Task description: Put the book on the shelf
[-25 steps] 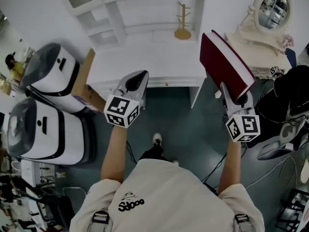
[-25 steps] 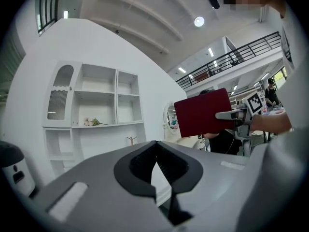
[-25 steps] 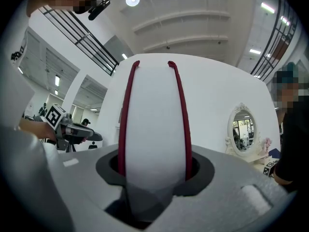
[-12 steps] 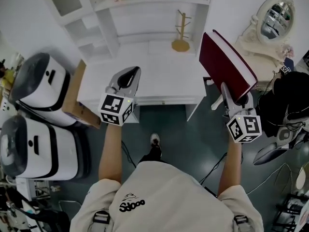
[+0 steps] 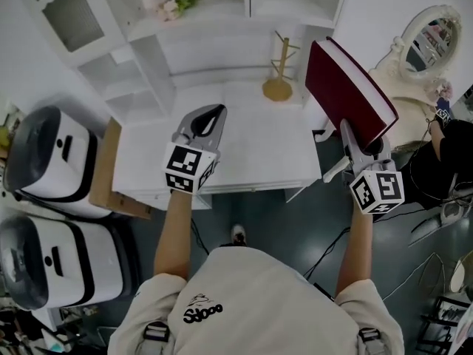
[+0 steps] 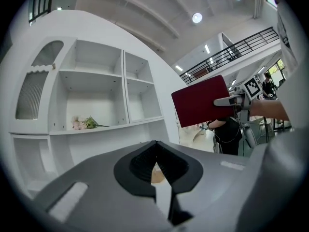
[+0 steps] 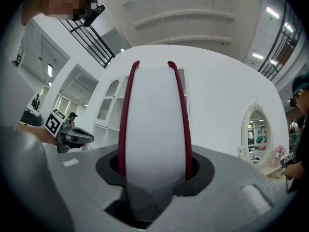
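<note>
A thick dark red book (image 5: 347, 87) with white page edges stands tilted on edge in my right gripper (image 5: 353, 135), which is shut on its lower end, above the right edge of the white desk (image 5: 244, 154). In the right gripper view the book (image 7: 154, 124) fills the space between the jaws of the right gripper (image 7: 154, 166). My left gripper (image 5: 213, 113) hovers over the desk's middle, jaws shut and empty. The white shelf unit (image 5: 185, 46) rises behind the desk. In the left gripper view, past the left gripper (image 6: 155, 144), the shelf unit (image 6: 96, 95) stands ahead and the book (image 6: 200, 100) hangs to the right.
A wooden peg stand (image 5: 279, 87) sits at the back of the desk. Pink flowers (image 5: 171, 7) lie on a shelf board. An oval mirror (image 5: 436, 39) stands at the right. Two white-and-black appliances (image 5: 52, 154) and a cardboard box (image 5: 107, 168) flank the desk's left side.
Both grippers have moved forward toward the desk and shelf unit, the right one carrying the book. The left gripper now hangs over the desktop instead of in front of it.
</note>
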